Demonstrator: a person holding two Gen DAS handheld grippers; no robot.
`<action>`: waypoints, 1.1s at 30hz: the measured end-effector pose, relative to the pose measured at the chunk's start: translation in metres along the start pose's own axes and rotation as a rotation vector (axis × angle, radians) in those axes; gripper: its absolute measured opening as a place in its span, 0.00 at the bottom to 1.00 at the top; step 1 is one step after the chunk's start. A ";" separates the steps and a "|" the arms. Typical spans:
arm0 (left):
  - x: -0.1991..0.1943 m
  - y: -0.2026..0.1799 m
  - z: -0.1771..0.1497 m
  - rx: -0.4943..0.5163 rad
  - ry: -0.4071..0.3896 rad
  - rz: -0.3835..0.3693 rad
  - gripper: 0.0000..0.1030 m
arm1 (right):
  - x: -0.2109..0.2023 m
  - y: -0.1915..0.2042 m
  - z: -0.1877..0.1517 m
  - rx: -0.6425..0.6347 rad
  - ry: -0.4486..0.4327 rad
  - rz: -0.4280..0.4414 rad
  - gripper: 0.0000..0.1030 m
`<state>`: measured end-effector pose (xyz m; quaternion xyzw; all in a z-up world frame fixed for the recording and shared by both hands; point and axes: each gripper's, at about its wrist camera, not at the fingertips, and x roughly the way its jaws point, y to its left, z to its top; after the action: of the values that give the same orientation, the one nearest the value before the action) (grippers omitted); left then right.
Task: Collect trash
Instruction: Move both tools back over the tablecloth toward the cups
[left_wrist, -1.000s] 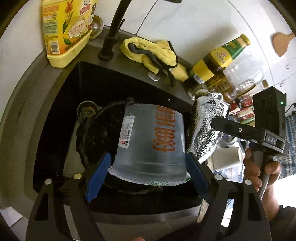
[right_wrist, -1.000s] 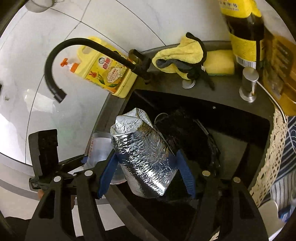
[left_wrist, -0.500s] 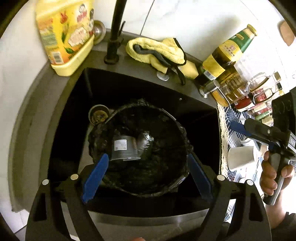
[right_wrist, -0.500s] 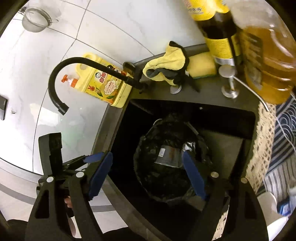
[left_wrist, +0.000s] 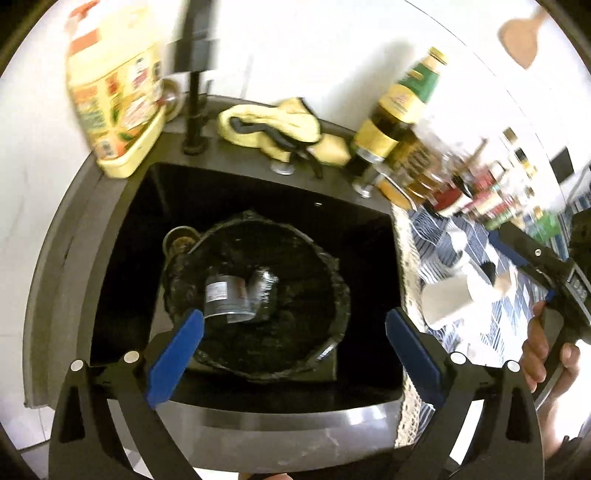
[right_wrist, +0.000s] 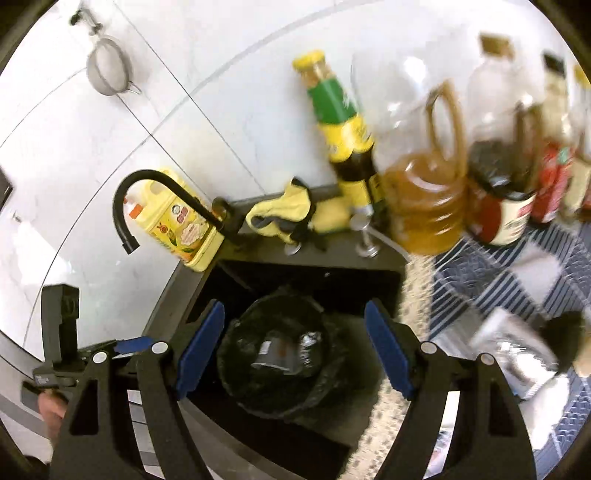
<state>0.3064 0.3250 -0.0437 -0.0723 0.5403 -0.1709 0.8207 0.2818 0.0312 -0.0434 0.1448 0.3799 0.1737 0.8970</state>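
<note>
A bin lined with a black bag (left_wrist: 303, 332) stands in the dark sink (left_wrist: 122, 266). Inside it lie a clear plastic cup (left_wrist: 225, 299) and a silver foil pouch (left_wrist: 264, 286). The bin also shows in the right wrist view (right_wrist: 240, 369), with the trash (right_wrist: 284, 349) in it. My left gripper (left_wrist: 293, 354) is open and empty above the bin's near rim. My right gripper (right_wrist: 293, 345) is open and empty above the bin; it also shows at the right of the left wrist view (left_wrist: 517, 247).
A black faucet (right_wrist: 147, 192), a yellow detergent bottle (left_wrist: 114, 92) and a yellow cloth (left_wrist: 273, 125) sit behind the sink. Oil and sauce bottles (right_wrist: 424, 184) crowd the right counter on a blue striped mat (left_wrist: 476, 251). A white cup (left_wrist: 447, 299) stands there.
Both grippers let go of the cup and the foil pouch, which now lie in the bin. Both grippers have since lifted up and back, the right one swinging rightward.
</note>
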 end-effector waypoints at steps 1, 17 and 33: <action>-0.001 -0.008 0.001 0.023 -0.001 -0.006 0.93 | -0.014 -0.002 -0.002 -0.005 -0.038 -0.018 0.76; 0.017 -0.085 -0.001 0.111 -0.002 -0.076 0.93 | -0.081 -0.075 -0.023 0.081 -0.074 -0.156 0.84; 0.068 -0.202 0.005 0.115 0.066 -0.006 0.93 | -0.132 -0.248 -0.010 0.090 0.057 -0.376 0.91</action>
<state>0.2941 0.1125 -0.0393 -0.0209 0.5561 -0.2062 0.8049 0.2382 -0.2463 -0.0639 0.1062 0.4328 -0.0103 0.8951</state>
